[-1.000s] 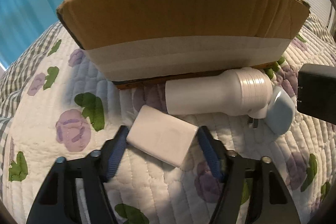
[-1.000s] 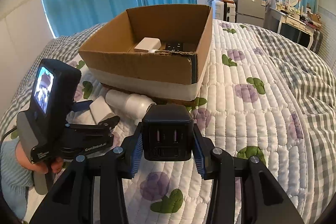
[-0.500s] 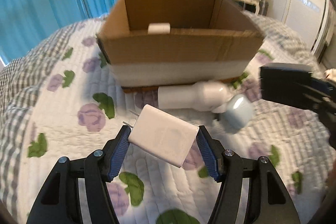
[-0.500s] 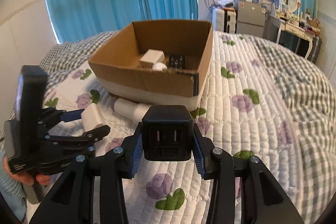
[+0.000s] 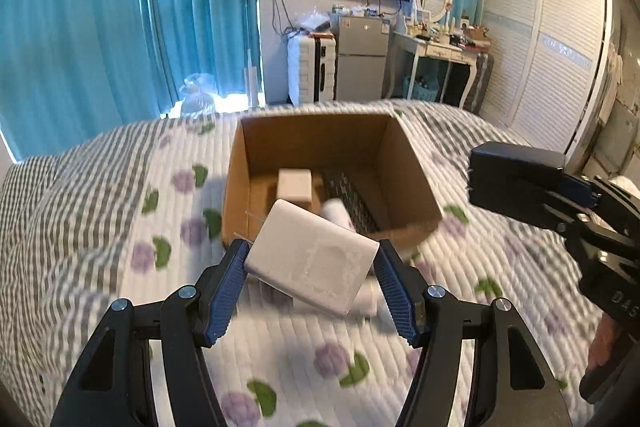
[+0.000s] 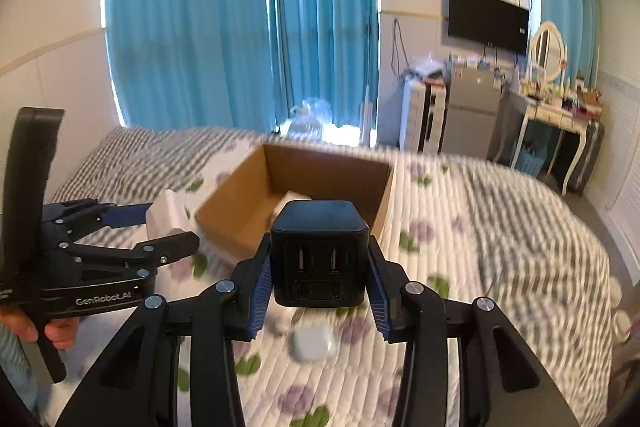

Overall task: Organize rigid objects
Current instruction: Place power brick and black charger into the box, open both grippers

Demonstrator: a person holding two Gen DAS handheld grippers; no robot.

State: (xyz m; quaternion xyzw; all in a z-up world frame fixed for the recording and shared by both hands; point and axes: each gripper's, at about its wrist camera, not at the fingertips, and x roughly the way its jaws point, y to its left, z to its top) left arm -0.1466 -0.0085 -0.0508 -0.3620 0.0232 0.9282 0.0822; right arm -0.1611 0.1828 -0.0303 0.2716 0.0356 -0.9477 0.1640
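Note:
My left gripper (image 5: 312, 267) is shut on a white charger block (image 5: 310, 263), held tilted in the air in front of the open cardboard box (image 5: 404, 163). My right gripper (image 6: 318, 267) is shut on a black charger cube (image 6: 318, 253), also raised, to the right of the left one; it shows in the left wrist view (image 5: 516, 175). The left gripper with the white charger shows in the right wrist view (image 6: 160, 219). Inside the box lie a white block (image 5: 295, 185) and a dark flat item (image 5: 348, 195).
The box sits on a quilted floral bedspread (image 5: 120, 227). A pale blue-white case (image 6: 314, 343) lies on the quilt below my right gripper. A white bottle (image 5: 366, 297) is mostly hidden behind the white charger. Blue curtains, a fridge and a dresser stand beyond the bed.
Both grippers have risen well above the quilt with their chargers. The box now looks smaller and lower, and its inside shows from above.

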